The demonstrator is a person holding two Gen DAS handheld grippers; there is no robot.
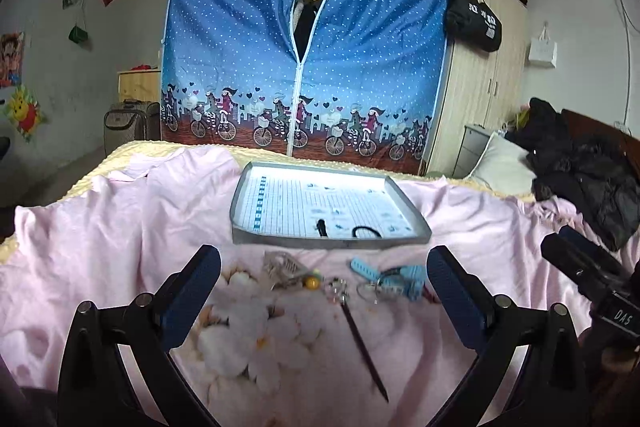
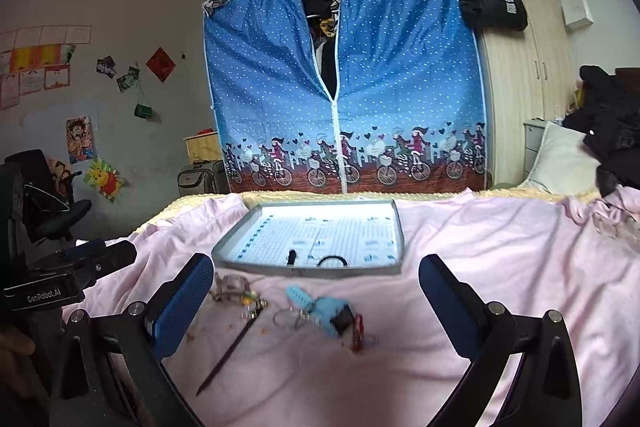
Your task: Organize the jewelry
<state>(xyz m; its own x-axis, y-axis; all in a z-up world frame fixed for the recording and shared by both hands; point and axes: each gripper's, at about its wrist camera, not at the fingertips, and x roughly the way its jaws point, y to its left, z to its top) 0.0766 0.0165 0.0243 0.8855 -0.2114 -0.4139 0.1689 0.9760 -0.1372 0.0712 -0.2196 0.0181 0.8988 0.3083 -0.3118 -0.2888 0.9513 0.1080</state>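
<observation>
Jewelry lies scattered on the bed's pink sheet, just before the tray. Both grippers, left gripper and right gripper, hover with jaws wide open, holding nothing. Recommended: descend onto the hairpin, closing across its thin shaft.

A blue polka-dot fabric wardrobe stands behind the bed, beside a wooden wardrobe with a hanging black bag.

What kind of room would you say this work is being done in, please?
Most likely a bedroom: the items lie on a pink bedsheet, with a pillow at one end and a zipped fabric wardrobe behind.
</observation>
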